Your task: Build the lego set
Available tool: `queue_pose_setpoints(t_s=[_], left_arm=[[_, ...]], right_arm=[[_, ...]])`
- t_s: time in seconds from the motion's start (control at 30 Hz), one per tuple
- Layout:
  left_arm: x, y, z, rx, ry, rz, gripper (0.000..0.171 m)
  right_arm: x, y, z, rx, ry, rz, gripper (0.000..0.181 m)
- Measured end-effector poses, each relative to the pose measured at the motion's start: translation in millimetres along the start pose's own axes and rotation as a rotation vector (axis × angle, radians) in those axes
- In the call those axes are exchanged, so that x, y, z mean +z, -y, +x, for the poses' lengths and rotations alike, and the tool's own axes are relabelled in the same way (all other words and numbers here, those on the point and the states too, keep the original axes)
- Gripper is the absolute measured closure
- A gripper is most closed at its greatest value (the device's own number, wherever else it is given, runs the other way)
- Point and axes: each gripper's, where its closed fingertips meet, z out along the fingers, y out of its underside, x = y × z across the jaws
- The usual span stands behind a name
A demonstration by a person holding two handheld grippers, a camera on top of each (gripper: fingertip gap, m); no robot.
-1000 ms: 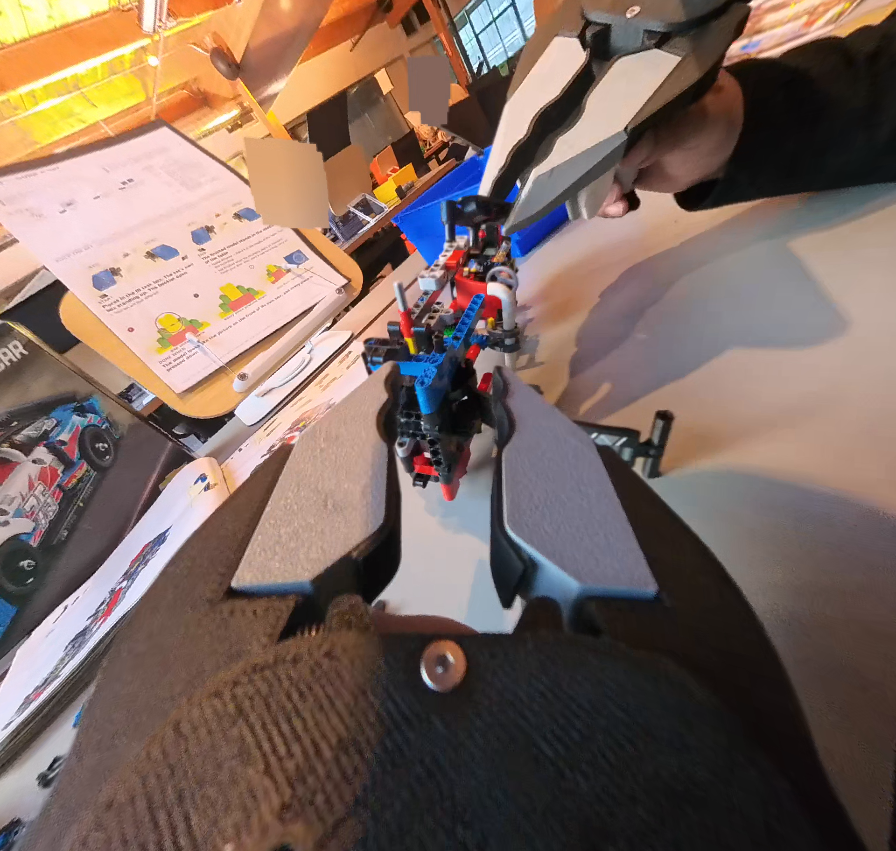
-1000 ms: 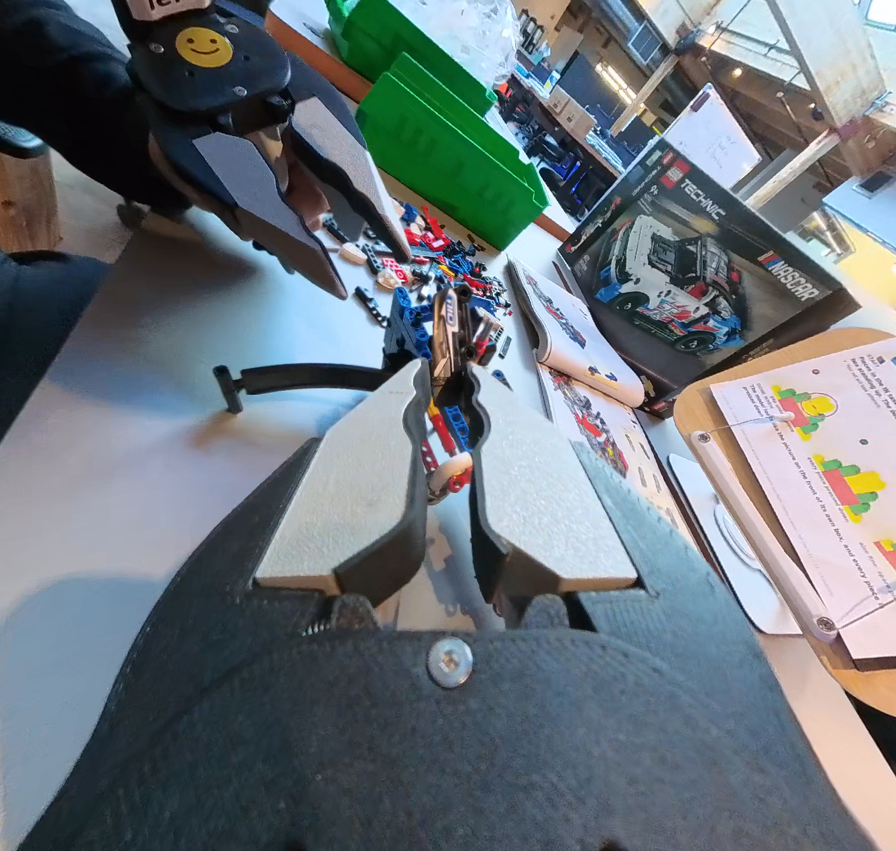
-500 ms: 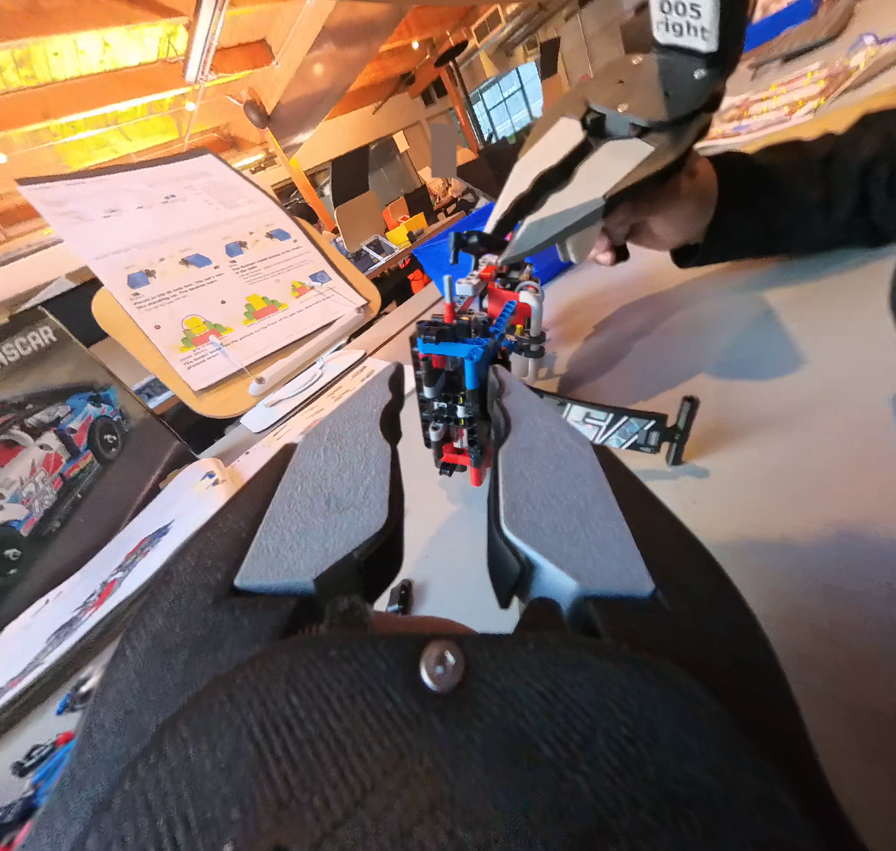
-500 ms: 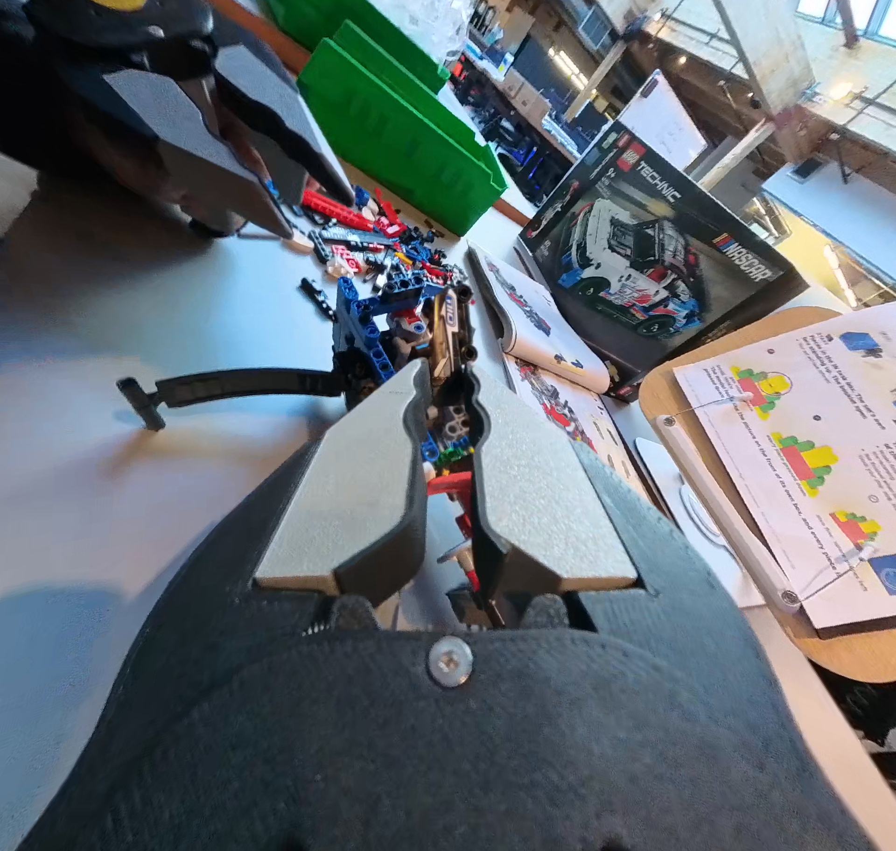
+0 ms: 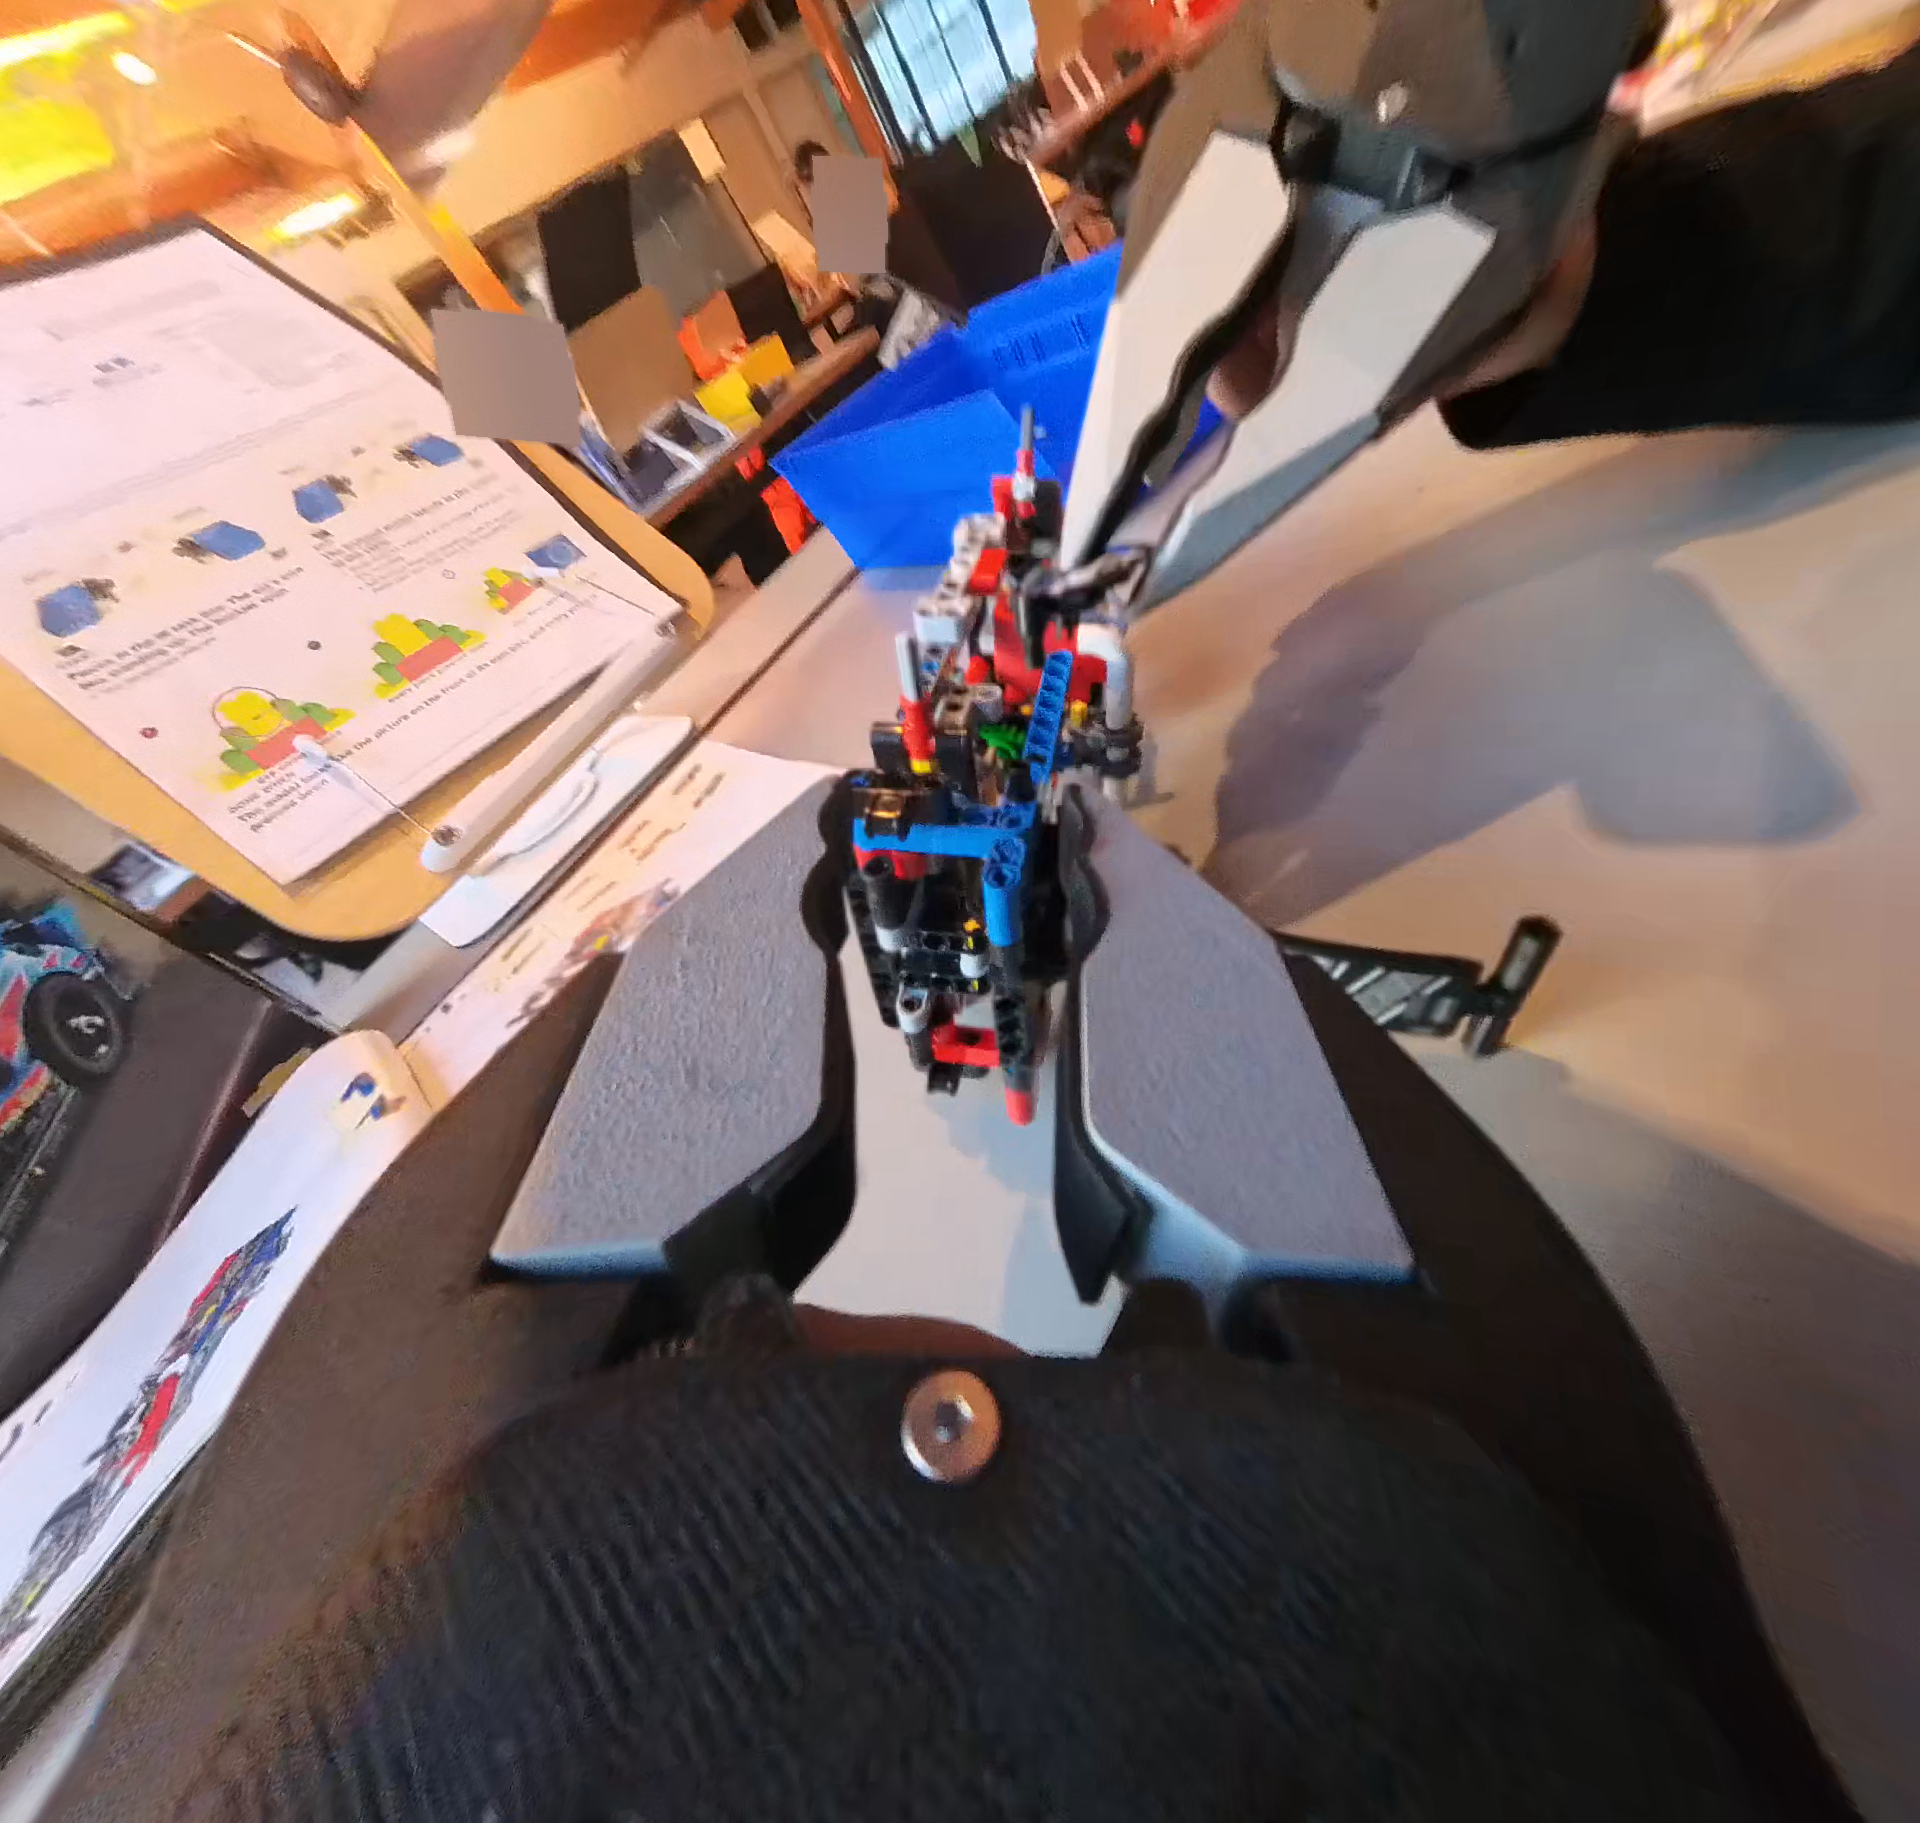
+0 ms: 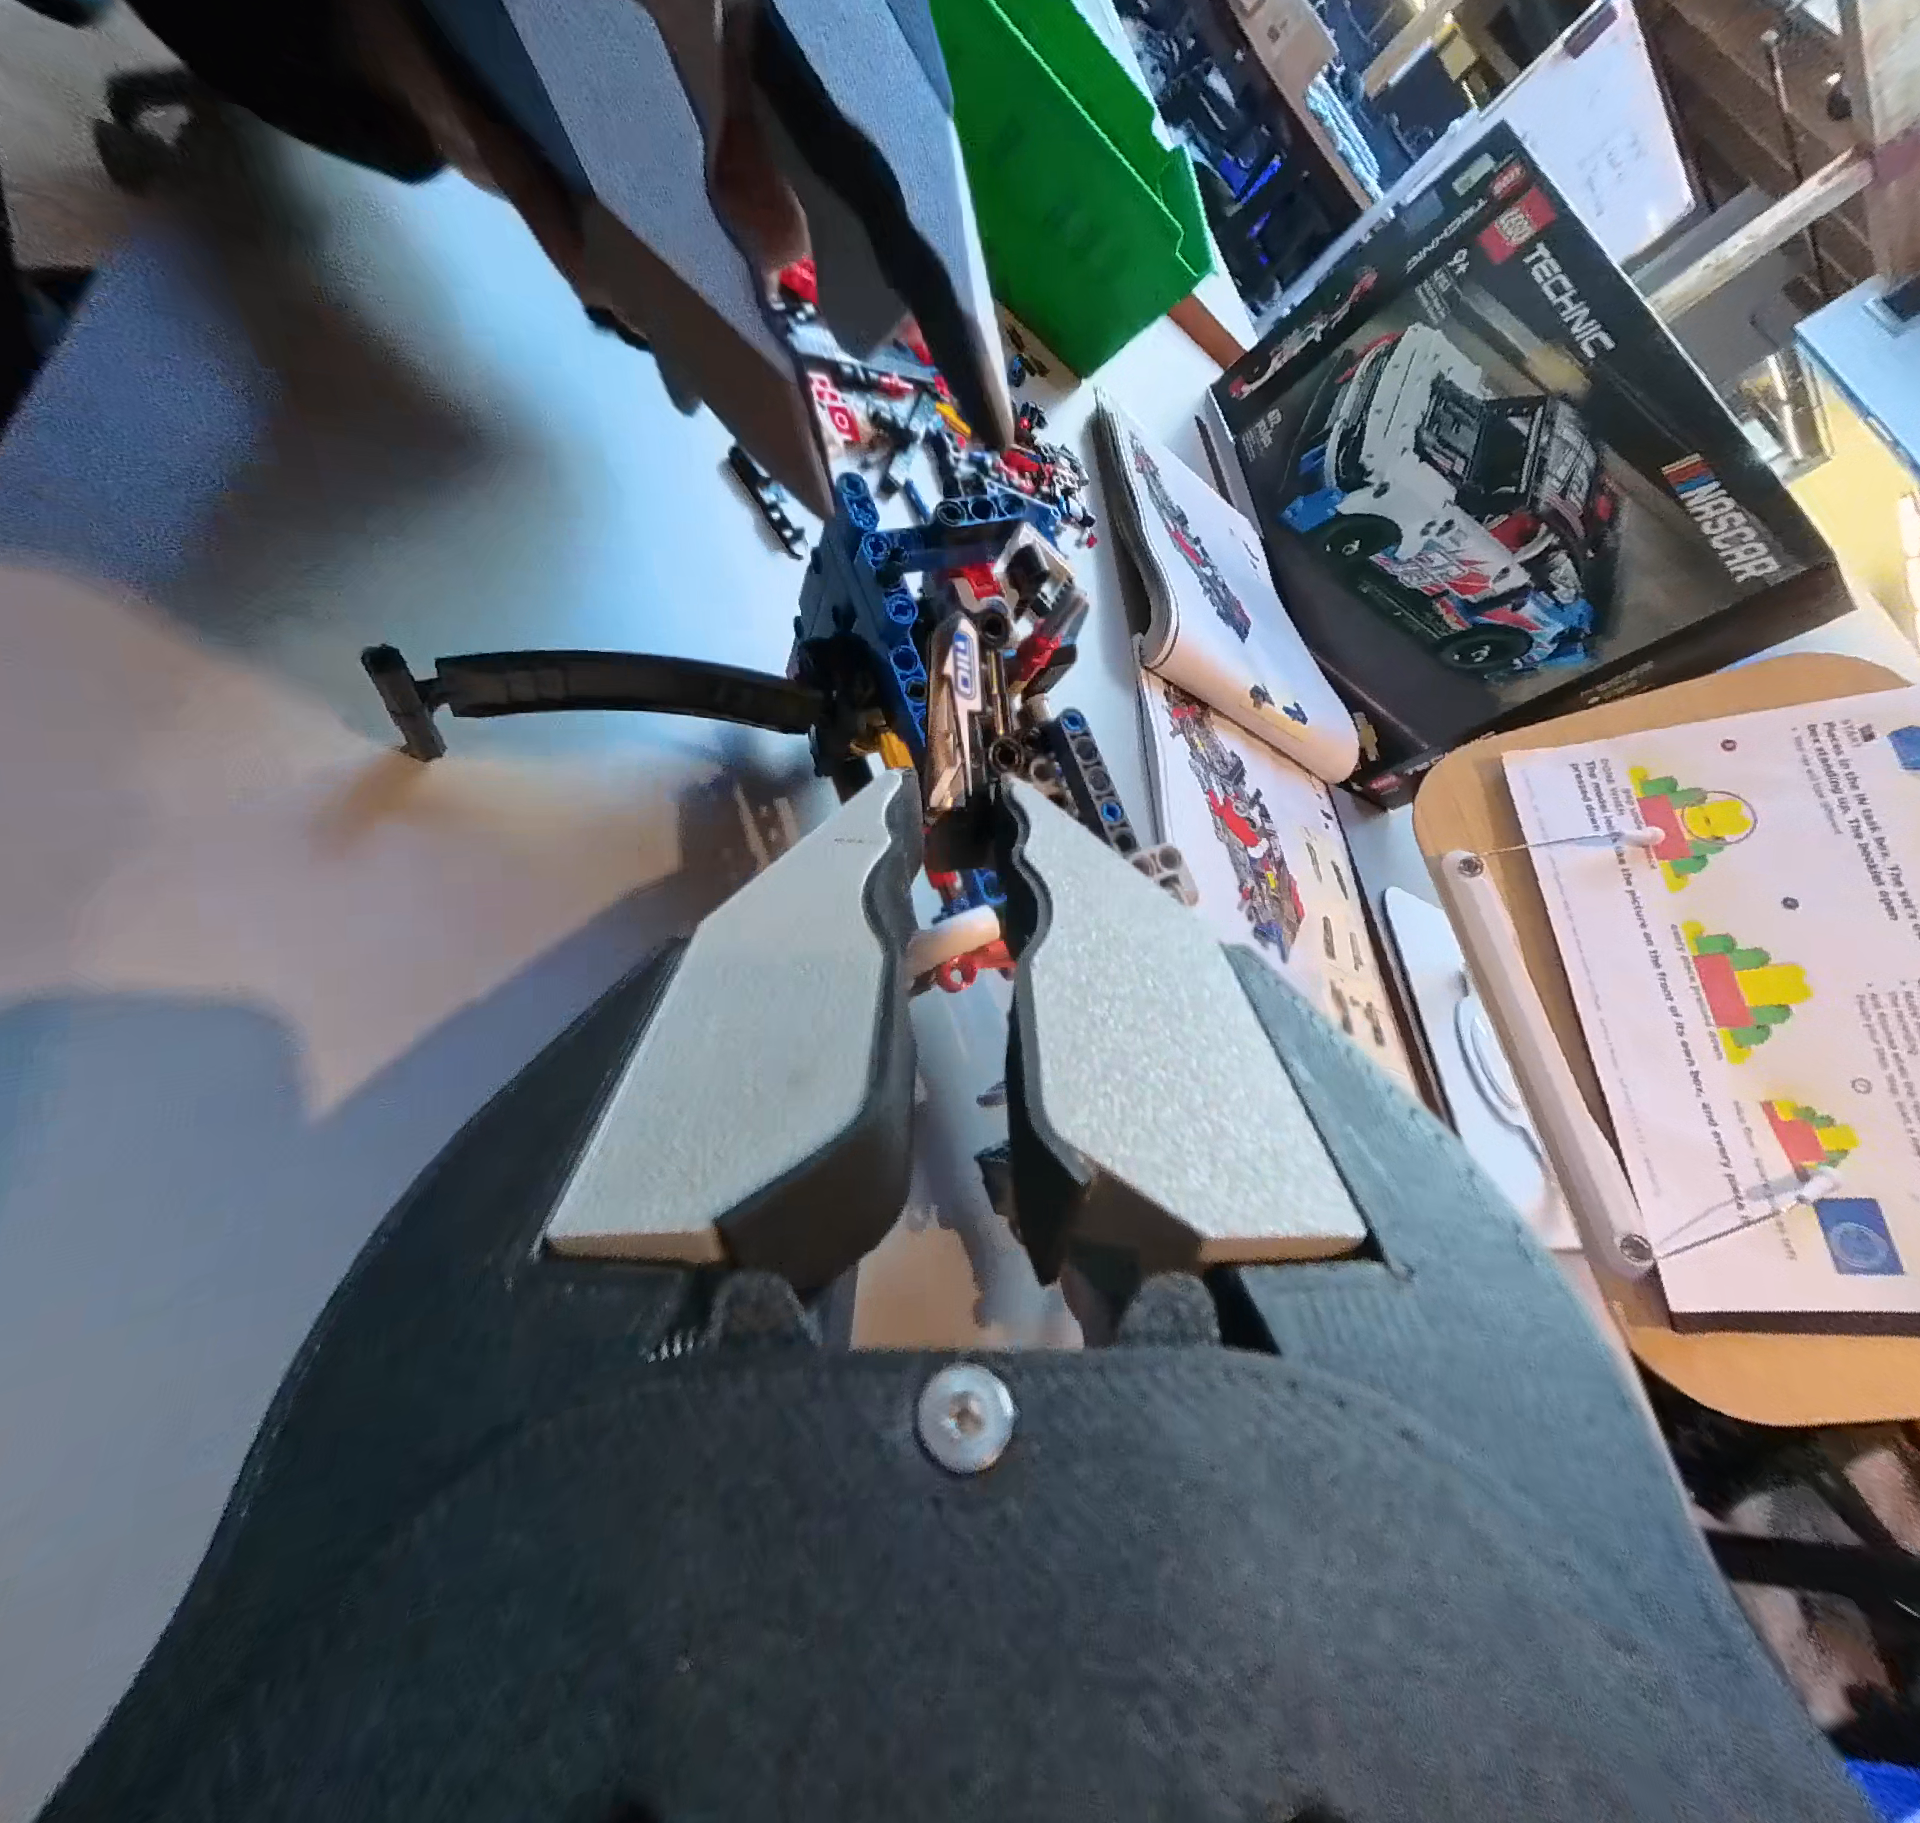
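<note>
A partly built lego car chassis point(image 5: 966, 838) in black, blue and red is held between both grippers just above the pale table point(image 5: 1610, 1098). My left gripper point(image 5: 951, 838) is shut on its near end. My right gripper point(image 6: 961, 838) is shut on the other end point(image 6: 966, 693), next to a stickered panel. In the left wrist view the right gripper point(image 5: 1101, 568) meets the chassis's far end. In the right wrist view the left gripper point(image 6: 914, 474) comes down from the top. A long black curved piece point(image 6: 603, 682) sticks out sideways from the chassis.
Loose lego parts point(image 6: 883, 391) lie beyond the chassis, with green bins point(image 6: 1049, 184) behind. An open instruction booklet point(image 6: 1205, 568), the set's box point(image 6: 1507, 443) and a clipboard with a printed sheet point(image 6: 1714, 994) lie to the right. A blue bin point(image 5: 935, 443) stands at the far end. There is about 7 cm between the tips of the two grippers.
Both grippers kept their hold and turned the chassis between them. The left gripper now looms larger and closer in the right wrist view. The views are blurred by motion.
</note>
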Motion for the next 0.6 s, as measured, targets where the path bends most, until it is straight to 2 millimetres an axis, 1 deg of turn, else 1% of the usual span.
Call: queue_pose_setpoints(t_s=[0.07,0.13,0.27,0.43,0.5,0.53,0.57,0.6], left_arm=[[4,-11,1,0.025,-0.048,-0.070,0.137],[5,-20,1,0.058,-0.085,-0.106,0.145],[3,-23,0,0.092,-0.181,-0.090,0.145],[-9,-30,-12,0.071,-0.292,-0.039,0.145],[-13,-31,-16,0.056,-0.321,-0.033,0.145],[-14,-31,-19,0.062,-0.315,-0.041,0.144],[-14,-28,-22,0.067,-0.293,-0.034,0.138],[-14,-21,-24,0.063,-0.276,-0.013,0.136]], right_arm=[[-3,4,1,0.003,0.012,0.026,0.172],[-3,6,2,-0.014,0.019,0.035,0.171],[4,6,1,-0.037,0.040,0.032,0.171],[13,1,5,-0.117,-0.019,-0.042,0.171],[19,5,1,-0.123,-0.013,-0.036,0.171],[23,8,-1,-0.124,-0.013,-0.030,0.171],[26,10,-1,-0.129,-0.025,-0.031,0.172],[29,11,0,-0.138,-0.040,-0.039,0.171]])
